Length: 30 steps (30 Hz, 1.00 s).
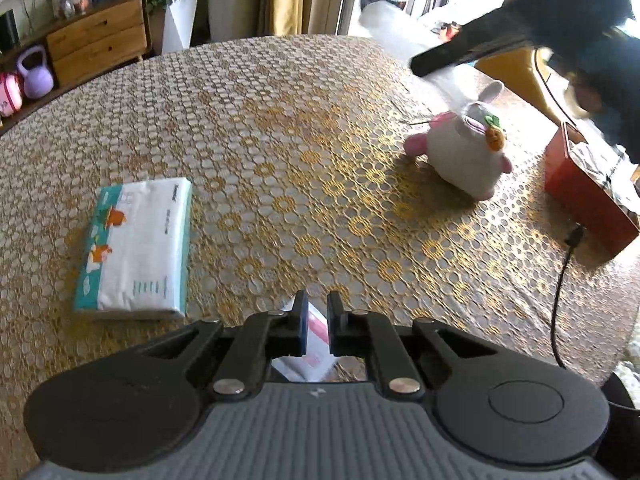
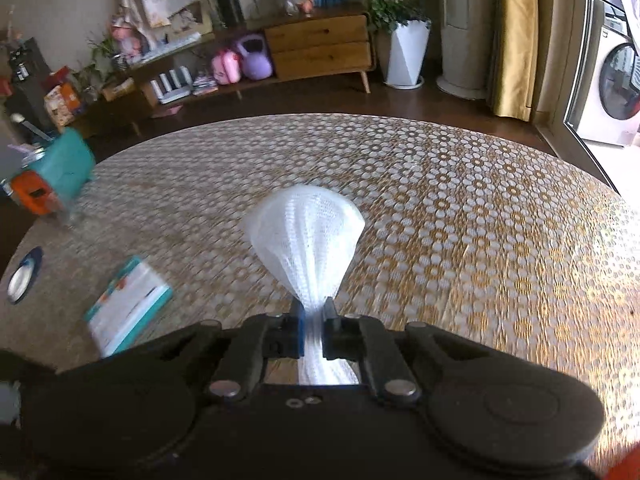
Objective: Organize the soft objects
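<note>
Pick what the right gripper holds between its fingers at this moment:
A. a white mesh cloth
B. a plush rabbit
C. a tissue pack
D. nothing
A: in the right wrist view the right gripper is shut on a white mesh cloth that fans out above the table; the tissue pack lies on the table to the side.

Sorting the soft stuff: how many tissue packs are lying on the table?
1: the tissue pack lies flat on the left of the table, apart from the plush rabbit. Others could be hidden behind the claws.
</note>
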{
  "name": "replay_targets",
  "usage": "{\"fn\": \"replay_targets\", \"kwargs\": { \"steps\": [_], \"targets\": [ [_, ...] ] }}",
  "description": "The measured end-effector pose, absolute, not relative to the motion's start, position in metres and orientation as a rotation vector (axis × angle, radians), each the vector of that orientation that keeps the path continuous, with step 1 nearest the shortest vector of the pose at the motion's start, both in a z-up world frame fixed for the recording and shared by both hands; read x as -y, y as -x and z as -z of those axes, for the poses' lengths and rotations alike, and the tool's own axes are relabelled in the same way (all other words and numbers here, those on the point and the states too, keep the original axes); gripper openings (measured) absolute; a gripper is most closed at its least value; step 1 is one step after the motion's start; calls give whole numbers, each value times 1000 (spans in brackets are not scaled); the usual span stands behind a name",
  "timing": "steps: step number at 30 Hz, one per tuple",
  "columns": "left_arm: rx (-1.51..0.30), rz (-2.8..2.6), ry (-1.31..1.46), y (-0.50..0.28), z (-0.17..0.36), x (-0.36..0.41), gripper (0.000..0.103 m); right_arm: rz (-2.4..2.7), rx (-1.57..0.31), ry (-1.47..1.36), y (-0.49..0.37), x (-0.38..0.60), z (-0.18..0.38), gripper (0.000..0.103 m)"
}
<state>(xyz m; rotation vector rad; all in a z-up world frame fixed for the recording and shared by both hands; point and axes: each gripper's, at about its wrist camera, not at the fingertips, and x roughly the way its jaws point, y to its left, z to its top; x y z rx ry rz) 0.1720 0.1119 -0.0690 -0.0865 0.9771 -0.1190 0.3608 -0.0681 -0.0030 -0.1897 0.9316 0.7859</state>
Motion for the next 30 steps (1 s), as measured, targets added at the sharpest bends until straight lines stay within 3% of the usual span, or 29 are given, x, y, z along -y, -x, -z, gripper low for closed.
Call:
{"fn": "replay_targets", "kwargs": {
  "steps": [18, 24, 27, 29, 30],
  "targets": [
    [-970, 35, 84, -104, 34, -99, 10, -843, -909, 117, -264, 129, -6, 6],
    [-967, 61, 71, -101, 40, -91, 15, -855, -925, 97, -239, 142, 2, 7],
    [-962, 60, 62, -103, 44, -89, 33, -855, -931, 80, -230, 148, 6, 7],
    [-953, 54, 57, -105, 46, -88, 78, -853, -932, 69, -225, 151, 8, 7],
    [-940, 51, 56, -105, 47, -87, 83, -852, -931, 65, -223, 153, 9, 7]
  ]
}}
